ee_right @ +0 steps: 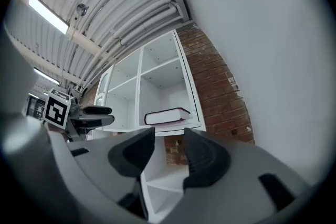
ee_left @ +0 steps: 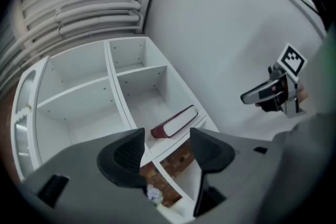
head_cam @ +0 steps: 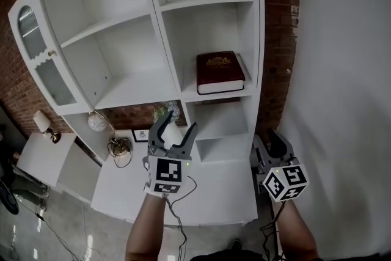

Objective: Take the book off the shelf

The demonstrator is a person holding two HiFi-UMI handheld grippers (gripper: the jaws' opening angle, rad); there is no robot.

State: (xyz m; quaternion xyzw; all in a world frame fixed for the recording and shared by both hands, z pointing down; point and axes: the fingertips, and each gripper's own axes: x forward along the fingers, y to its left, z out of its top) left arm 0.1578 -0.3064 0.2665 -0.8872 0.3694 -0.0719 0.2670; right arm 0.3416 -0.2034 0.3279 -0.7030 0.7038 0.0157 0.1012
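Book [head_cam: 220, 72] is seen lying flat on the white shelf [head_cam: 215, 96], untouched. Left gripper [head_cam: 179, 121] and right gripper [head_cam: 269, 140] are held below it, jaws spread wide with nothing gripped.

text: none legible | book [head_cam: 220, 72] cover — gold stamp too blurred to read
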